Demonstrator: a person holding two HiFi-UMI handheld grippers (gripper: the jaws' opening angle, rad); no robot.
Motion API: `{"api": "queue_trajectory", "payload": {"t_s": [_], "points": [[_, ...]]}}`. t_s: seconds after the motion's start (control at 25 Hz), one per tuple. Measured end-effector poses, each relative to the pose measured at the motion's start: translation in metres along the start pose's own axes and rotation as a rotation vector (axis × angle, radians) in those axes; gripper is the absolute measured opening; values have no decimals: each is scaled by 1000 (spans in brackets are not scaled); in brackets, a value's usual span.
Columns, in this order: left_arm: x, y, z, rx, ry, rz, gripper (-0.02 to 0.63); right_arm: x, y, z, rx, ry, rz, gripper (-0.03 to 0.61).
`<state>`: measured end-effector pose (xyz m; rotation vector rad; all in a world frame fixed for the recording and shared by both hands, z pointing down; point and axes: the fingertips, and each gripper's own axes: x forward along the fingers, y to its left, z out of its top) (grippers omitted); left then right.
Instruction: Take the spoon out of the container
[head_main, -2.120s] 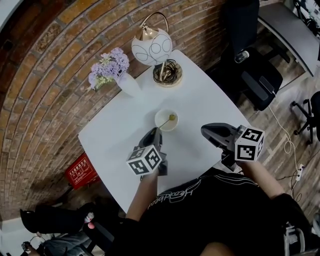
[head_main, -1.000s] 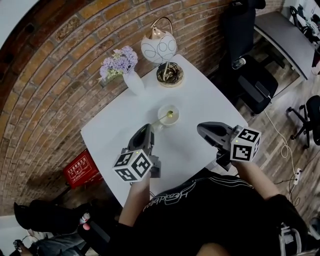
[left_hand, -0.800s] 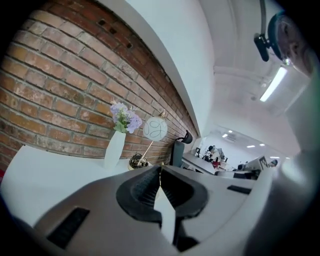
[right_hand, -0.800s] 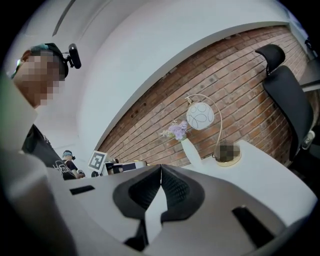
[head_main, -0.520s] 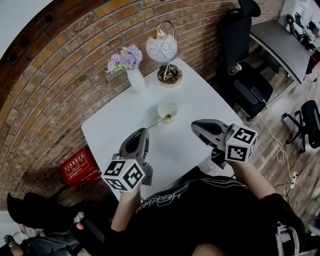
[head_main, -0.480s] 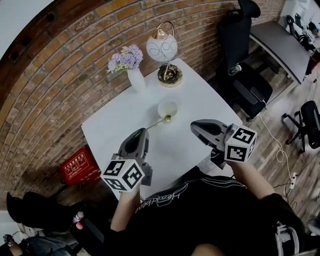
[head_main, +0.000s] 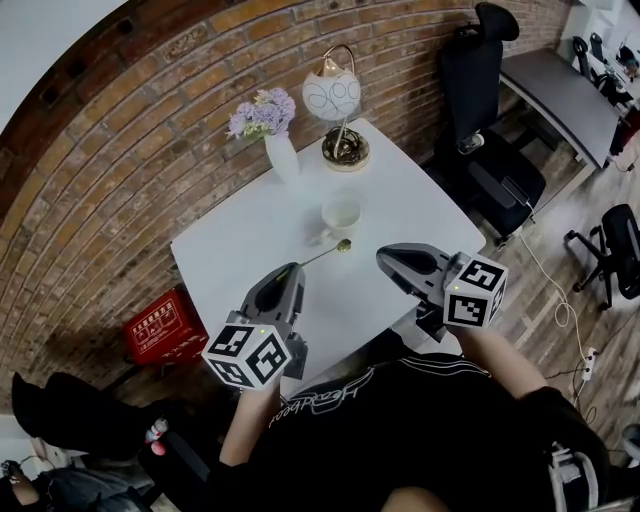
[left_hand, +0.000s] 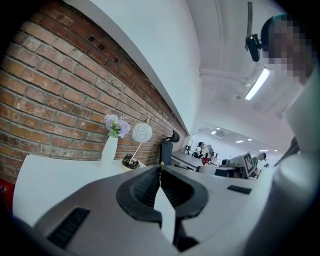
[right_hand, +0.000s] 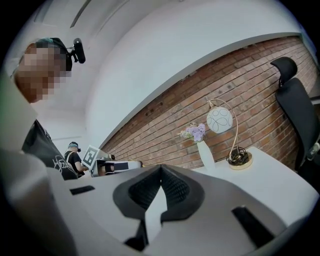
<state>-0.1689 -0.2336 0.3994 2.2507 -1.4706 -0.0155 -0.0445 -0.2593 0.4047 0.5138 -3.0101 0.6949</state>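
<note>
A small white cup (head_main: 341, 213) stands mid-table on the white table (head_main: 240, 240). The gold spoon (head_main: 328, 251) is outside the cup; its bowl hangs just in front of the cup and its handle runs down-left into my left gripper (head_main: 297, 268). That gripper is shut on the handle's end. In the left gripper view, its pads (left_hand: 150, 187) meet with only a thin gold sliver at the tip of the left gripper (left_hand: 160, 170). My right gripper (head_main: 384, 259) is over the table's near right edge, shut and empty, and its right gripper view shows the jaws (right_hand: 160, 169) closed together.
A white vase of purple flowers (head_main: 280, 150) and a globe lamp (head_main: 338, 98) on a round gold base stand at the table's far side. A red crate (head_main: 160, 325) sits on the floor at left, and black office chairs (head_main: 495, 170) at right.
The spoon has come out of the cup, drawn toward me by the left gripper. The cup now stands empty. My right gripper has hardly moved.
</note>
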Motion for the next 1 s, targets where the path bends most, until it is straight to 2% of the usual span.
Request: {"api": "queue_trajectory", "payload": {"t_s": [1.0], "points": [[-14,-12,-16,17,9,-24,7,-12,12,-25,21,4,-38,-3]]}}
